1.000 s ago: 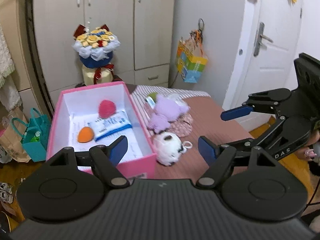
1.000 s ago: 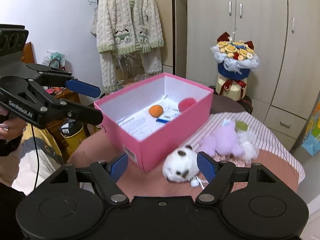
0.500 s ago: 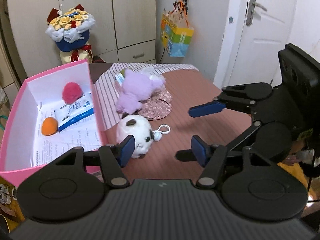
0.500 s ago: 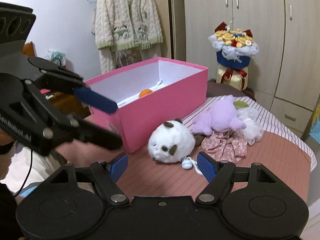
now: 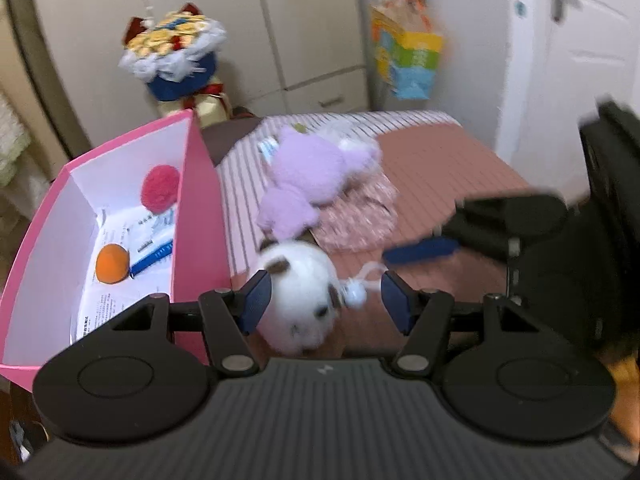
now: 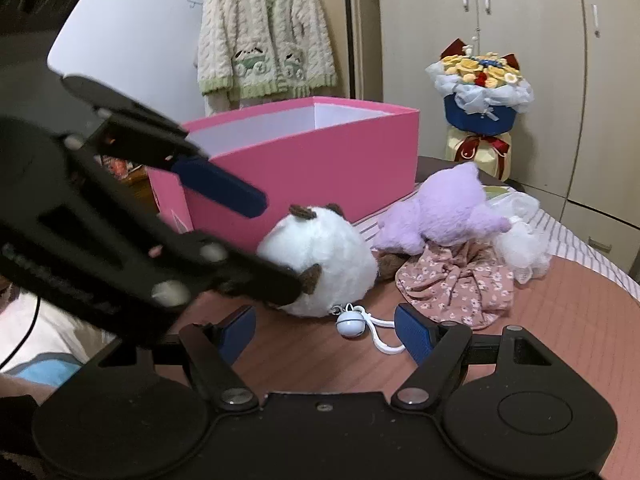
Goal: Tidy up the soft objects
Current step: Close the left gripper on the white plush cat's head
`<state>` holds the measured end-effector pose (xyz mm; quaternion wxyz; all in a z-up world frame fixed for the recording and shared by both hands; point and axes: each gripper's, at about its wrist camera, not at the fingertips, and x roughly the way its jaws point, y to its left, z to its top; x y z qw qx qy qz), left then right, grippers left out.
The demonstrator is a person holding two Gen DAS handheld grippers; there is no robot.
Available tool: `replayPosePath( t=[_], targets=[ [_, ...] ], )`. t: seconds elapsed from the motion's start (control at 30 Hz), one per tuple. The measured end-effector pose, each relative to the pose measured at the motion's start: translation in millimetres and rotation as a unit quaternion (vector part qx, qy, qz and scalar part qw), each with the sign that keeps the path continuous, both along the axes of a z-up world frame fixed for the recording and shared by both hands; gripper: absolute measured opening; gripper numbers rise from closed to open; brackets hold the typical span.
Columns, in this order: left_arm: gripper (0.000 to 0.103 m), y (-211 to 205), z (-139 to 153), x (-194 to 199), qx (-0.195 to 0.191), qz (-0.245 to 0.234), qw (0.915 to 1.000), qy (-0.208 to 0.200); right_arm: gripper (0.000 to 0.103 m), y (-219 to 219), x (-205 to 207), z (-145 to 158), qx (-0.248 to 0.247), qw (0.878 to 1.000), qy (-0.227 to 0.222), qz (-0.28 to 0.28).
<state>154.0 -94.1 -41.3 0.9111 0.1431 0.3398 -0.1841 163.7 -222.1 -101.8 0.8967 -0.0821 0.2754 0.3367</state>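
Plush toys lay on the table (image 5: pixel 460 168) beside a pink box (image 5: pixel 200 200). We held our left gripper (image 5: pixel 326 300) low over the white round plush (image 5: pixel 300 292), its blue-padded fingers (image 5: pixel 256 300) spread wide with the toy sitting between them; the left pad was just beside the fur at 9 o'clock of the toy, and we could not tell whether it touched. A small pale bell charm (image 5: pixel 356 296) on a white loop lay at 3 o'clock of the plush, inside the right finger.

From the right wrist camera, our right gripper (image 6: pixel 326 334) also stood with fingers apart and nothing between them but the bell charm (image 6: pixel 349 324) on the tabletop. The white plush (image 6: pixel 320 260) sat at 12 o'clock of that gripper, against the wall of the pink box (image 6: pixel 312 160). The left gripper (image 6: pixel 256 240) came in from 9 o'clock, one finger above the toy and one against its lower side.

A purple plush (image 5: pixel 316 176) lay at 12 o'clock of the white one, partly on a floral pink cloth (image 5: pixel 356 220). Inside the box we saw a red pom-pom (image 5: pixel 160 188), an orange ball (image 5: pixel 113 263) and printed papers (image 5: pixel 120 292). A flower bouquet (image 5: pixel 176 56) stood beyond the box at 12 o'clock, and a knitted cardigan (image 6: pixel 264 32) hung on the wall.
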Motion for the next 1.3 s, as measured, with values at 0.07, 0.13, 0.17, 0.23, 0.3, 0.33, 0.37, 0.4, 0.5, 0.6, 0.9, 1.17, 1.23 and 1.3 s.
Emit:
replayPosePath(
  t=[0.07, 0.13, 0.17, 0.23, 0.3, 0.33, 0.37, 0.4, 0.5, 0.6, 0.9, 1.17, 1.23, 1.3],
  targets=[
    [0.06, -3, 0, 7, 0.003, 0.008, 0.9999, -0.01, 0.08, 5, 6, -4, -0.002, 1.0, -0.001, 0.005],
    [0.06, -5, 1, 14, 0.004, 0.014, 0.9999, -0.007, 0.081, 11, 10, -6, -0.006, 1.0, -0.007, 0.009],
    [0.06, -5, 0, 17, 0.004, 0.016, 0.9999, -0.002, 0.082, 14, 13, -6, -0.009, 1.0, -0.01, 0.012],
    [0.06, -3, -2, 23, 0.002, 0.02, 0.9997, 0.014, 0.083, 20, 18, -8, -0.016, 1.0, -0.014, 0.018],
    [0.06, -1, -5, 27, -0.001, 0.023, 0.9994, 0.025, 0.084, 24, 22, -9, -0.02, 0.999, -0.014, 0.022],
    [0.059, 1, -6, 28, -0.008, 0.026, 0.9992, 0.029, 0.084, 26, 24, -10, -0.019, 0.999, -0.013, 0.025],
    [0.059, 2, -6, 27, -0.013, 0.028, 0.9992, 0.024, 0.084, 26, 26, -10, -0.016, 0.999, -0.012, 0.028],
    [0.059, 4, -5, 27, -0.021, 0.028, 0.9991, 0.025, 0.084, 26, 28, -10, -0.012, 0.999, -0.009, 0.028],
    [0.059, 5, -4, 26, -0.027, 0.025, 0.9989, 0.027, 0.084, 25, 33, -12, -0.001, 1.0, 0.003, 0.031],
    [0.059, 6, -3, 27, -0.031, 0.025, 0.9988, 0.028, 0.085, 24, 38, -15, 0.007, 0.999, 0.021, 0.039],
    [0.059, 13, -2, 30, -0.048, 0.027, 0.9978, 0.036, 0.074, 23, 45, -20, 0.022, 0.997, 0.056, 0.043],
    [0.06, 13, 1, 27, -0.076, 0.009, 0.9957, 0.052, 0.066, 9, 27, -17, 0.032, 0.998, 0.049, 0.024],
    [0.061, 11, 0, 25, -0.084, 0.003, 0.9945, 0.062, 0.064, 3, 22, -16, 0.034, 0.998, 0.051, 0.017],
    [0.063, 8, -3, 23, -0.086, 0.005, 0.9944, 0.061, 0.063, -2, 20, -16, 0.035, 0.998, 0.054, 0.012]
  ],
)
